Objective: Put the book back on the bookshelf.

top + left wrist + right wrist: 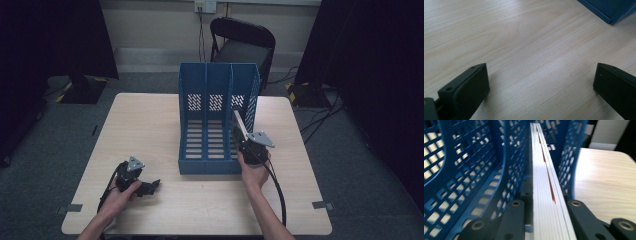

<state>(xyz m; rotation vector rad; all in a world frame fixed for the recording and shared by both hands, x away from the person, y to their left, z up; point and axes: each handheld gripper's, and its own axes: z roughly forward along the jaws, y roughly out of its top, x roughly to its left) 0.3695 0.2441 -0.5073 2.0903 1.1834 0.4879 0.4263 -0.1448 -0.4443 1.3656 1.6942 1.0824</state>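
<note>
From the high view, the right gripper [246, 138] stood at the open front of the blue file rack [218, 120], near the worktop's [150, 130] far edge, its jaws clamped on a thin book [239, 125]. The book's long axis ran up and away into the rightmost slot. The left gripper [148, 187] rested near the front left corner, well apart. Dark curtains and a chair [243, 42] stood beyond.

In the left gripper view, the jaws stood wide apart over bare pale wood, holding nothing.

In the right gripper view, the book's page edges [546, 195] ran straight ahead between the jaws, inside the perforated walls [474, 170].
</note>
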